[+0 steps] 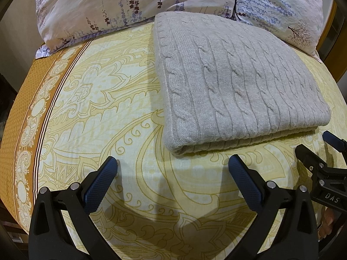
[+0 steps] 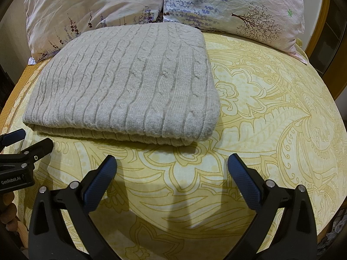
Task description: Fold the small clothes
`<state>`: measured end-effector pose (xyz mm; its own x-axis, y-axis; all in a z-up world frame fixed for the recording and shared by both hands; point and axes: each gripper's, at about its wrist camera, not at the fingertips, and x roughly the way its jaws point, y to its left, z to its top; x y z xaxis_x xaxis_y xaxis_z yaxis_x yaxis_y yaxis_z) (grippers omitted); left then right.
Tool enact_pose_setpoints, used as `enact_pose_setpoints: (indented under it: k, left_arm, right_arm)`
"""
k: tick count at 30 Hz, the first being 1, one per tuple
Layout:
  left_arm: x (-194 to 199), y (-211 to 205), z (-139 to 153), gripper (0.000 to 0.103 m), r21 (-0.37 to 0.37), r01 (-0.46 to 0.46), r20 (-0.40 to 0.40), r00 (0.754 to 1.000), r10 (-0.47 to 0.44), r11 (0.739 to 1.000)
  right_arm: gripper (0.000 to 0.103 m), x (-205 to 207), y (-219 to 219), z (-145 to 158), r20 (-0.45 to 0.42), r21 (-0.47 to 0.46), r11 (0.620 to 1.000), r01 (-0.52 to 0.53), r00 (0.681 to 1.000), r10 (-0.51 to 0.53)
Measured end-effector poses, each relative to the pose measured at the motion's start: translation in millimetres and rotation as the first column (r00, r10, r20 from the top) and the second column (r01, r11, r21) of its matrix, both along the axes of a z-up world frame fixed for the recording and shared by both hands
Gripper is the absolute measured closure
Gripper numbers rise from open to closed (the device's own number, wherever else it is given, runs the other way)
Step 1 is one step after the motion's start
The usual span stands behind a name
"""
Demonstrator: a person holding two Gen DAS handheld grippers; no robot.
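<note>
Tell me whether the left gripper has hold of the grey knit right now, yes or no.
No: in the left wrist view the left gripper is open over the bedsheet, with the folded grey knit lying apart beyond its fingertips.

free: bedsheet [image 1: 121, 112] near side | blocked: folded sweater [image 1: 234, 82], pillows [image 2: 227, 6] behind

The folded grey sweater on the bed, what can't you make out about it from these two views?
- Grey cable-knit sweater: sleeves, collar and underside hidden in both wrist views, tucked inside its own folds.
- Layer count: only the near edge shows.
- Its far edge meets the floral pillows; whether they touch cannot be told.
- Neither open gripper touches it.
</note>
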<state>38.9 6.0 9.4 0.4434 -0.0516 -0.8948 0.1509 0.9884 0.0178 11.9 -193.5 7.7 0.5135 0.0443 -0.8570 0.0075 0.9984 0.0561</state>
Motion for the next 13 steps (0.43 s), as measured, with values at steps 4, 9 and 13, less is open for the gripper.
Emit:
enact_pose_setpoints:
  k: [4, 9, 13]
  left_arm:
    - [0.7, -0.4, 0.2, 0.001, 0.000, 0.002, 0.000, 1.000, -0.002, 1.000]
    - [1.0, -0.7, 0.3, 0.001, 0.000, 0.002, 0.000, 1.000, -0.002, 1.000]
    - [1.1, -0.7, 0.3, 0.001, 0.000, 0.003, -0.001, 1.000, -0.003, 1.000]
  right_arm:
    - [0.002, 0.0, 0.0, 0.0, 0.000, 0.000, 1.000, 0.000, 1.000, 0.000]
    - [0.002, 0.0, 0.0, 0.0, 0.000, 0.000, 1.000, 0.000, 1.000, 0.000]
    - [0.002, -0.1, 0.2, 0.0, 0.000, 0.000, 1.000, 0.001, 1.000, -0.001]
